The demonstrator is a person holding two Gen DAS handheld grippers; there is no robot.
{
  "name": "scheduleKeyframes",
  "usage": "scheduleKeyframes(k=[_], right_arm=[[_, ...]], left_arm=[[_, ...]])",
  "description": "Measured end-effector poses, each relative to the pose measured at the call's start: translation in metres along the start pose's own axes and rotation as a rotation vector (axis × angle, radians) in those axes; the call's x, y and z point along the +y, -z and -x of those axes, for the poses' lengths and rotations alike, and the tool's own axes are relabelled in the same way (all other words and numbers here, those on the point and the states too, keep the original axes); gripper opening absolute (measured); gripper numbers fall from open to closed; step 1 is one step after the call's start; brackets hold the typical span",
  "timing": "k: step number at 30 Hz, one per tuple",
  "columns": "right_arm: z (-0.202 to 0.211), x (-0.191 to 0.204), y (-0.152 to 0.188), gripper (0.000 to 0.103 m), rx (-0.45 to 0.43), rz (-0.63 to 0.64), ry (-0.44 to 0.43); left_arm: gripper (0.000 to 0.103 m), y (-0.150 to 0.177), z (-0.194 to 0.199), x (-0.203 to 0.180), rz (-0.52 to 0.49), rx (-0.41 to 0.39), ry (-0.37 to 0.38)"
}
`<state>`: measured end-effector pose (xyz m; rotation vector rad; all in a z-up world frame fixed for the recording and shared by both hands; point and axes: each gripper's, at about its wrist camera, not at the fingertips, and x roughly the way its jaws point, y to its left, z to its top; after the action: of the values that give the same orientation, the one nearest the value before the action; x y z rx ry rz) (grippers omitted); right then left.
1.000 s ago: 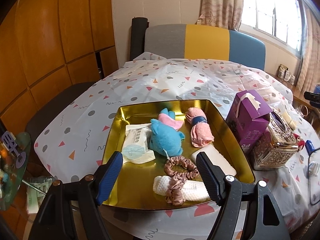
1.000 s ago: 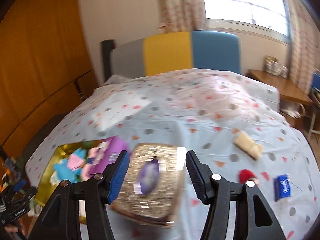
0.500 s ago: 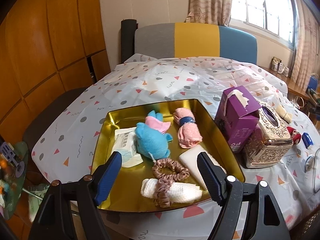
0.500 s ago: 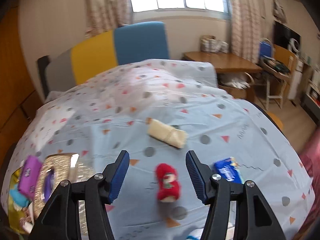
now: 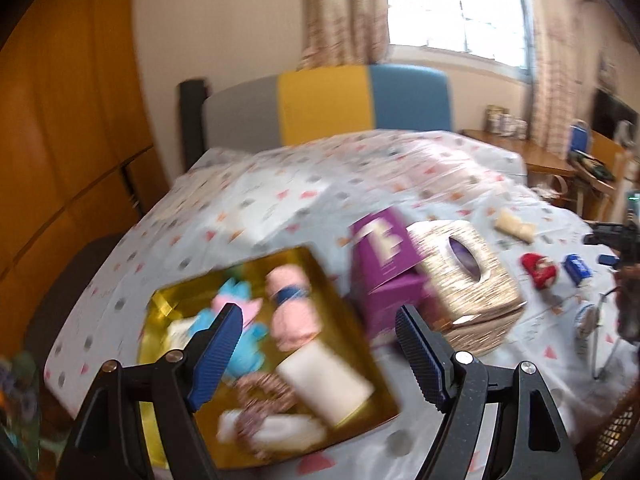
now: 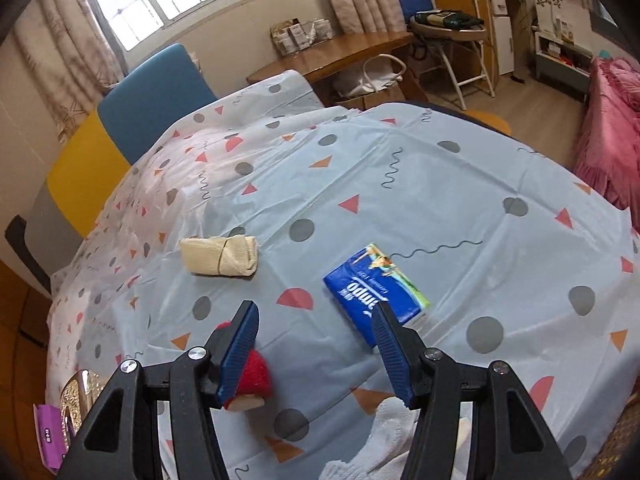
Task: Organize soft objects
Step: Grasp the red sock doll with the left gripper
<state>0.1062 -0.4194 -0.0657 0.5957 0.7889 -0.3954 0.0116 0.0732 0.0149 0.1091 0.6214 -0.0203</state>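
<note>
Patterned tablecloth [image 6: 400,200] bears beige roll [image 6: 218,256], blue packet [image 6: 370,284], gold tray [image 5: 340,312]

Motion blur smears the gold tray [image 5: 352,308]; the gripper's finger [image 6: 240,350] half hides the red roll [image 6: 254,380].

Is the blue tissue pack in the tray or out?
Out. The blue tissue pack lies flat on the tablecloth, beside the open right gripper.

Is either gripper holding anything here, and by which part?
Nothing is held. The left gripper is open above the gold tray; the right gripper is open over the tablecloth.
</note>
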Motion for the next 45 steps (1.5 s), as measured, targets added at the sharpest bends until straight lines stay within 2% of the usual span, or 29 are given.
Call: scheduleKeyframes(k=[6, 8, 11, 13, 15, 17, 19, 25, 28, 31, 32, 34, 35, 36, 38, 43, 45], right_arm=[[0.0, -0.024, -0.005, 0.059, 0.0, -0.137, 0.021], [0.0, -0.034, -0.005, 0.059, 0.006, -0.186, 0.009], [0.002, -0.04, -0.005, 0.059, 0.001, -0.216, 0.015], [0.004, -0.043, -0.005, 0.059, -0.008, -0.233, 0.003], [0.005, -0.045, -0.005, 0.059, -0.01, -0.244, -0.011], [0.006, -0.045, -0.006, 0.059, -0.009, -0.252, -0.028], [0.006, -0.046, -0.006, 0.059, -0.01, -0.256, -0.041], [0.006, -0.046, -0.007, 0.059, -0.009, -0.269, -0.089], [0.005, -0.047, -0.007, 0.06, 0.0, -0.276, -0.101], [0.004, -0.045, -0.007, 0.06, 0.007, -0.263, -0.106], [0.003, -0.043, -0.007, 0.06, 0.008, -0.254, -0.107], [0.004, -0.039, -0.007, 0.06, 0.007, -0.238, -0.114], [0.004, -0.038, -0.007, 0.06, 0.002, -0.229, -0.116], [0.005, -0.036, -0.007, 0.06, -0.004, -0.219, -0.115], [0.006, -0.032, -0.008, 0.06, -0.009, -0.194, -0.121], [0.006, -0.02, -0.007, 0.06, 0.004, -0.128, -0.147], [0.002, -0.011, -0.005, 0.059, 0.043, -0.088, -0.178]], left_arm=[[0.078, -0.039, 0.003, -0.073, -0.123, -0.064, 0.171], [0.076, -0.049, 0.001, -0.104, -0.17, -0.065, 0.247], [0.068, -0.061, -0.006, -0.154, -0.237, -0.046, 0.332], [0.066, -0.063, -0.014, -0.185, -0.283, -0.047, 0.373], [0.053, -0.063, -0.034, -0.218, -0.317, 0.008, 0.404], [0.05, -0.062, -0.063, -0.244, -0.307, 0.108, 0.457], [0.05, -0.058, -0.091, -0.265, -0.292, 0.175, 0.481], [0.052, -0.048, -0.147, -0.314, -0.282, 0.288, 0.507], [0.054, -0.045, -0.171, -0.333, -0.258, 0.361, 0.521], [0.065, -0.042, -0.196, -0.353, -0.26, 0.387, 0.512], [0.063, -0.04, -0.207, -0.358, -0.265, 0.401, 0.492], [0.036, -0.032, -0.225, -0.363, -0.255, 0.455, 0.508], [0.027, -0.029, -0.226, -0.363, -0.263, 0.454, 0.499], [0.024, -0.027, -0.22, -0.359, -0.256, 0.425, 0.511], [0.023, -0.022, -0.205, -0.35, -0.252, 0.401, 0.55], [0.024, 0.014, -0.169, -0.318, -0.282, 0.369, 0.524], [0.024, 0.025, -0.158, -0.309, -0.312, 0.323, 0.51]])
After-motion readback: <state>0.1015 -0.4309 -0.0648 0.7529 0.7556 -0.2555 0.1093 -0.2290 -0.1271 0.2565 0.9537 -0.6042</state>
